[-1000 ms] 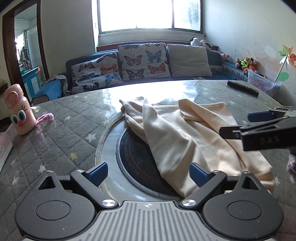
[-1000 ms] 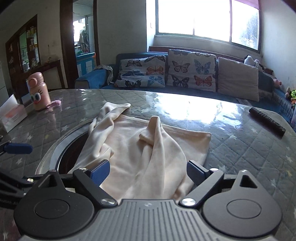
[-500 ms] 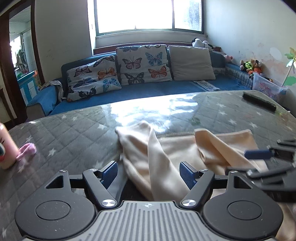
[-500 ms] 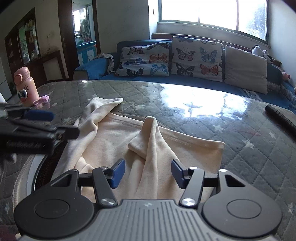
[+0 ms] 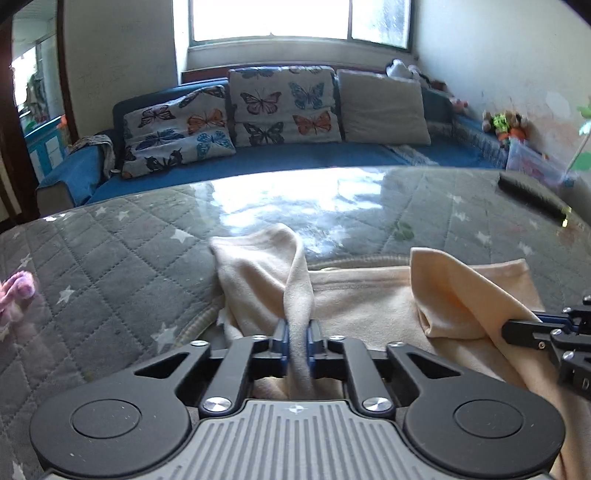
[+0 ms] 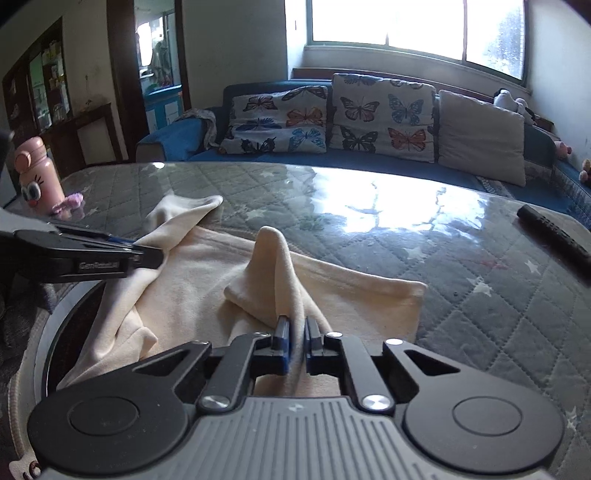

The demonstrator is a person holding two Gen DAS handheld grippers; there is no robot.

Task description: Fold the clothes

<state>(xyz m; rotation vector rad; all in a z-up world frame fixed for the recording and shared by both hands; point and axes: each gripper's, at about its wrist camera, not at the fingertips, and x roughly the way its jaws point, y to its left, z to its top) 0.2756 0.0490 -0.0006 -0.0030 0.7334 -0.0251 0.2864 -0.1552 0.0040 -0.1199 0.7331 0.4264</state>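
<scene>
- While both grippers are clamped on the cream garment (image 6: 207,295), it lies spread on the table (image 6: 480,295) w/ grey quilted star-print cover, mid-surface toward the near edge, partly over a round dark inset ringed in pale trim.
- Far left edge: pink bottle (image 6: 37,173) w/ cartoon eyes stands upright; a small pink fuzzy item (image 6: 72,202) lies just beside it, touching or not can't tell.
- Left gripper (image 5: 296,341): jaws pinched tight on a raised ridge of the garment's left part; cloth runs up from btwn the blue pads and flops over toward the far side. In the right wrist view it enters from the left edge, tip at the garment's left fold (image 6: 147,256).
- Garment's left corner points toward the far-left of the surface; flat body spreads btwn the two grippers, right hem straight.
- Right gripper (image 6: 296,341): jaws likewise squeezed on a second peaked fold nearer the garment's middle-right; peak stands up ahead of the fingers. In the left wrist view only its tip shows at the right edge (image 5: 517,330).
- Far right edge of the table: black remote (image 6: 552,230) lies flat, well apart from the garment.
- Beyond the far edge: blue sofa (image 5: 258,162) w/ butterfly cushions (image 5: 280,105) and a plain beige cushion (image 5: 382,107), under a bright window (image 5: 269,16).
</scene>
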